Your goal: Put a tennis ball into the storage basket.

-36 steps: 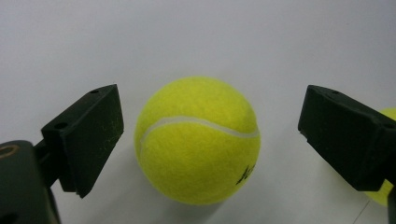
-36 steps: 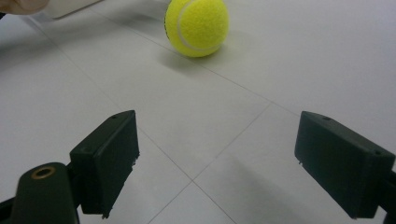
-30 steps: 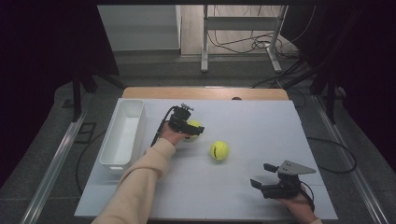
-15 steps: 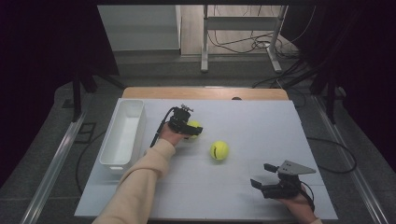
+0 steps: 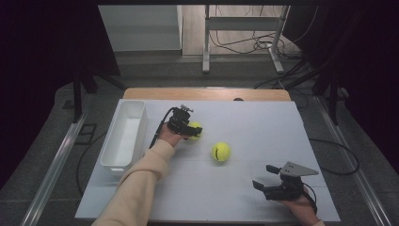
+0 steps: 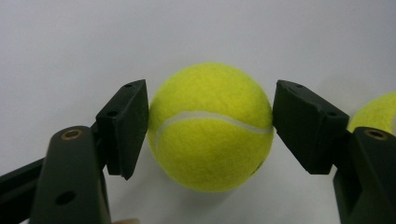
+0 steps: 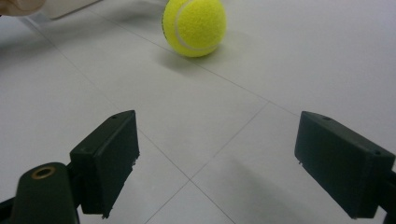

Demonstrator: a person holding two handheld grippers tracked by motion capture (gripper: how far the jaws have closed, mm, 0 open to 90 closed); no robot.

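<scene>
The counter [image 5: 263, 136] is a pale grey sheet on which everything lies. A long white bin [image 5: 123, 137] stands on it, just beside the left gripper [image 5: 192, 132] on the side away from the right gripper [image 5: 261, 177], empty as far as the high view shows.

The left gripper has just been closing its fingers [image 6: 125, 122], and they now press on either side of a yellow ball [image 6: 211, 125], which sits on the counter squarely between them; in the high view this ball [image 5: 195, 130] shows at the fingers' tips.

A second ball [image 5: 220, 152] lies free on the counter, near the left fingers, between the two grippers. In the left gripper view its edge [image 6: 376, 112] shows past the right-hand finger. In the right gripper view it [image 7: 194, 25] lies well ahead of the fingers, slightly to the left.

The right gripper rests low at the near edge, its fingers [image 7: 109, 156] standing wide with only bare counter between them.
</scene>
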